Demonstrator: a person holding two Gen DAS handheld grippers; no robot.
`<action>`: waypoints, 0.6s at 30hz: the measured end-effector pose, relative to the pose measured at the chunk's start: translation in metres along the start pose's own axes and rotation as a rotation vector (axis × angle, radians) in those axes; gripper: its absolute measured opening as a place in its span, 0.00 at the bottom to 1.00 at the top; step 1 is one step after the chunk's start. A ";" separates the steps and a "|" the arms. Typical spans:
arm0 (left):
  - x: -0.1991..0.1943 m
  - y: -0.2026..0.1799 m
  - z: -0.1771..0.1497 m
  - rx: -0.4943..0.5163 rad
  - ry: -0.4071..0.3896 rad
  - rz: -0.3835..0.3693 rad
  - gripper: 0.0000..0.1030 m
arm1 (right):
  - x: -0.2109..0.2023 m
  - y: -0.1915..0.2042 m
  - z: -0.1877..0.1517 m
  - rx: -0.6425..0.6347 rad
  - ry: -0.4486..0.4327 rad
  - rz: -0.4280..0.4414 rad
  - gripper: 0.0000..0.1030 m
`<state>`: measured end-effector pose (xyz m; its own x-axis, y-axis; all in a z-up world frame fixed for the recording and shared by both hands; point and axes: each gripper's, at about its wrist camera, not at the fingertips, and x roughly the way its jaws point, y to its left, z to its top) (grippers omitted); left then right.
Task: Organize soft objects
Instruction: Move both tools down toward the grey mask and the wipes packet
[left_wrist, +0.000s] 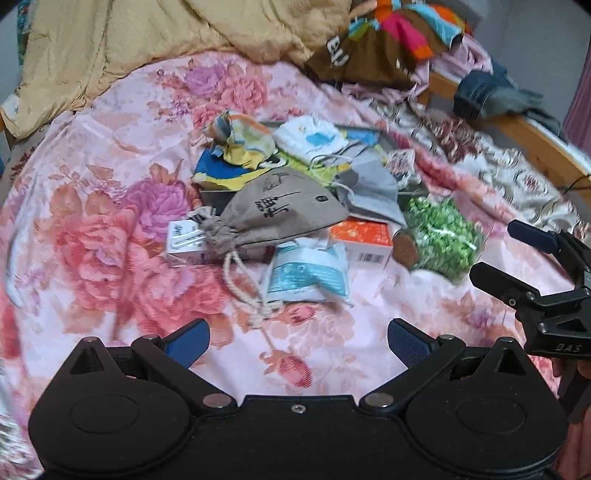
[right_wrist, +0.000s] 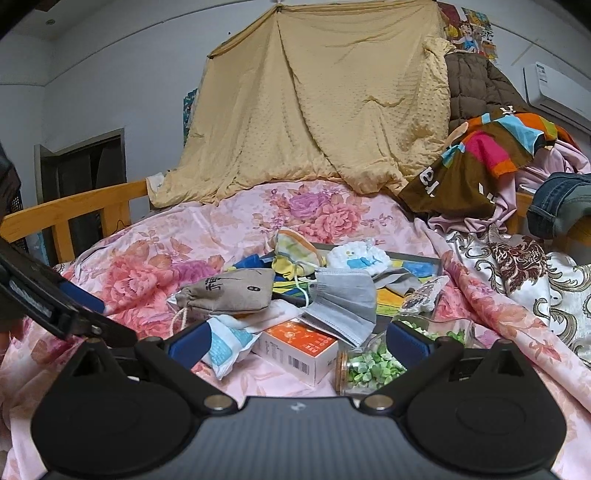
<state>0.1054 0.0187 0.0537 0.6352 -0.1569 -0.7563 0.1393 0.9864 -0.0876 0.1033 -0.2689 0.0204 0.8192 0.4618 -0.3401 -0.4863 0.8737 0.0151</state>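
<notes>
A heap of soft things lies on the floral bedspread (left_wrist: 122, 236). It holds a grey-brown drawstring pouch (left_wrist: 284, 210) (right_wrist: 229, 293), a grey face mask (left_wrist: 373, 188) (right_wrist: 343, 299), a white mask with a blue whale (left_wrist: 314, 138) (right_wrist: 358, 258), a colourful cloth pouch (left_wrist: 240, 138) (right_wrist: 295, 254) and a white-teal packet (left_wrist: 310, 273) (right_wrist: 225, 350). My left gripper (left_wrist: 297, 343) (right_wrist: 116, 323) hovers open and empty just short of the pouch's cord. My right gripper (right_wrist: 297, 341) (left_wrist: 511, 254) is open and empty too, low over the packet and the orange box (right_wrist: 299, 347).
A glass jar of green bits (left_wrist: 439, 236) (right_wrist: 369, 365) lies on its side beside the orange box. A small white box (left_wrist: 184, 243) sits under the pouch. A dark-rimmed tray (right_wrist: 417, 258) lies under the heap. A tan blanket (right_wrist: 314, 110), piled clothes (right_wrist: 491, 155) and a wooden bed rail (right_wrist: 74, 214) border the bed.
</notes>
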 end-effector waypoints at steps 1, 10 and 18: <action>-0.003 0.001 0.006 0.009 0.016 0.006 0.99 | 0.001 -0.001 0.000 -0.003 0.001 -0.002 1.00; 0.023 -0.021 0.025 0.128 0.004 0.001 0.99 | 0.015 0.003 0.003 -0.052 -0.004 -0.014 1.00; 0.066 -0.021 0.017 0.049 -0.038 -0.053 0.99 | 0.053 -0.005 0.012 -0.155 -0.017 -0.089 1.00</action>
<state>0.1575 -0.0134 0.0165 0.6541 -0.2110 -0.7264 0.2096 0.9733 -0.0940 0.1531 -0.2469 0.0135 0.8654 0.3874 -0.3179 -0.4517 0.8778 -0.1598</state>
